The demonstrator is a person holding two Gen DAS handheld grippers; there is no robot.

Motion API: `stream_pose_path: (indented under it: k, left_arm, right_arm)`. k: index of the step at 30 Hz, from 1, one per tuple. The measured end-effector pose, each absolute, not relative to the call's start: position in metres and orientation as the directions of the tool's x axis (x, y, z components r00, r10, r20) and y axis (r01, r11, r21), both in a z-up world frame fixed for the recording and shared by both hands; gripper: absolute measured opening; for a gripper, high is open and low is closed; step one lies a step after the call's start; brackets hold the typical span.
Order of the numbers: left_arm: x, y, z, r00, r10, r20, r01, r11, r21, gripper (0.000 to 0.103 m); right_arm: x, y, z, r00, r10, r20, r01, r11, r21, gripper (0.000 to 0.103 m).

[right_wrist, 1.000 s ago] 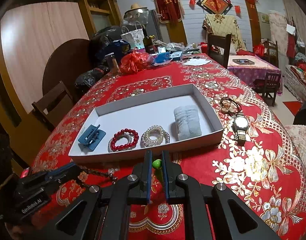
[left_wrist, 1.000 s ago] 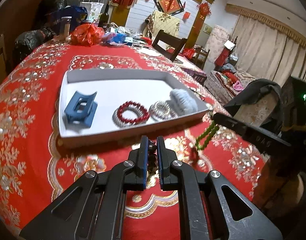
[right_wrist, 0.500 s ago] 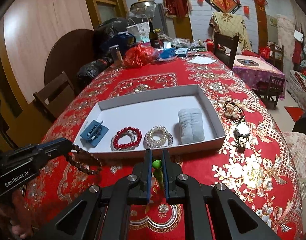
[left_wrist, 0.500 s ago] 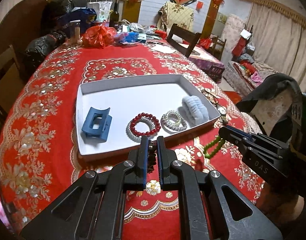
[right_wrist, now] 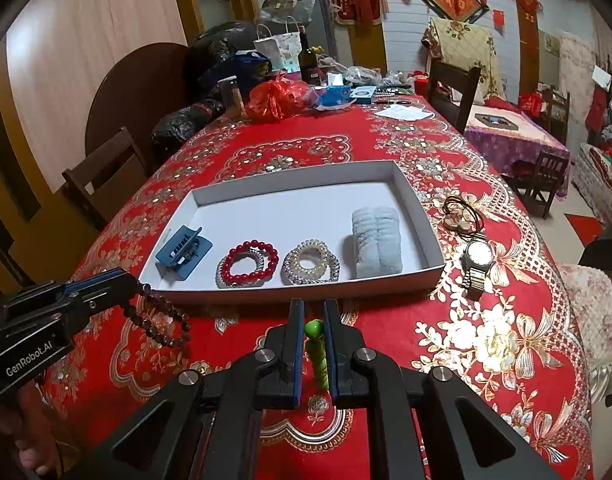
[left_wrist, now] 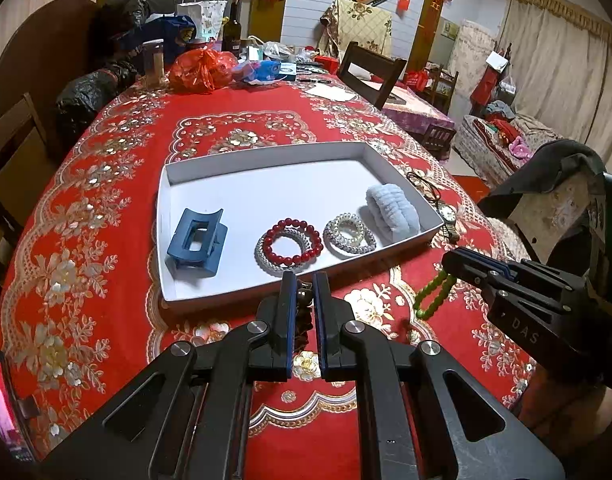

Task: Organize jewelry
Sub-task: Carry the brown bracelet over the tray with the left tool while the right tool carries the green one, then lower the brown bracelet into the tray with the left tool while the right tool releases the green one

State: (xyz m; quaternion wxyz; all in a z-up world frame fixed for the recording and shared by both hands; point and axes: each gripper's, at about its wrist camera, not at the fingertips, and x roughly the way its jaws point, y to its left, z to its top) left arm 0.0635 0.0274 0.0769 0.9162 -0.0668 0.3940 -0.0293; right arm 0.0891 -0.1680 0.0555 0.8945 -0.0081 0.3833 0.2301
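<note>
Left tongs (left_wrist: 304, 286) clenched on a dark bead bracelet (right_wrist: 161, 316), gripped by one short stretch of the loop, the rest hanging free just short of the near wall of the white tray (right_wrist: 422, 216). Right tongs (right_wrist: 310, 314) clenched likewise on a green bead bracelet (left_wrist: 432, 296), also pinched by a bead or two, dangling over the red worktop (left_wrist: 117, 184) in front of the tray's near right corner. Neither bracelet inside the tray yet.

Likely trouble, judged from this:

- Thin hold on round beads. Could slip out sideways with any jolt and drop onto the worktop short of the tray.
- Hanging loops lower than the tongs. Could snag on the tray's near wall while crossing it, dragging or tipping the light tray.
- Crowded near row inside the tray: blue hair clip (left_wrist: 196, 240) at the left end, red bead bracelet (left_wrist: 293, 242) lying on a silvery one, coiled hair tie (left_wrist: 349, 234), pale fluffy scrunchie (left_wrist: 392, 210) at the right end. Dropping low or too near could land a bracelet on top of these, tangle it with them, or knock them out of line. Open floor at the far half of the tray looks safer.
- Both tongs heading toward the same tray from close together. Risk of bumping each other or swinging one loop into the other.
- Wristwatch (right_wrist: 477, 262) and a corded pendant (right_wrist: 460, 216) lying on the worktop just right of the tray, within reach of a careless sweep by the right tongs.
</note>
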Motion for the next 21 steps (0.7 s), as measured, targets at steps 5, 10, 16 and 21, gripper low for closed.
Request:
stream_pose_path:
  k: [5,10,16,21]
  left_arm:
    - [0.064,0.026,0.089,0.706,-0.12,-0.698,0.016,0.988,-0.153,0.007]
    - [0.075,0.026,0.108,0.726,-0.128,-0.676,0.035,0.988,-0.15,0.007]
    - [0.108,0.036,0.135,0.743,-0.147,-0.653,0.065,0.987,-0.149,0.007]
    - [0.152,0.051,0.137,0.721,-0.174,-0.67,0.049,0.978,-0.201,0.007]
  right_arm:
    - [0.091,-0.17,0.064,0.596,0.409,-0.691,-0.428,0.89,0.158,0.009]
    - [0.102,-0.171,0.079,0.608,0.42,-0.674,-0.436,0.886,0.159,0.009]
    - [0.128,-0.175,0.107,0.646,0.467,-0.604,-0.452,0.872,0.191,0.009]
    - [0.165,-0.165,0.104,0.627,0.502,-0.595,-0.452,0.857,0.247,0.009]
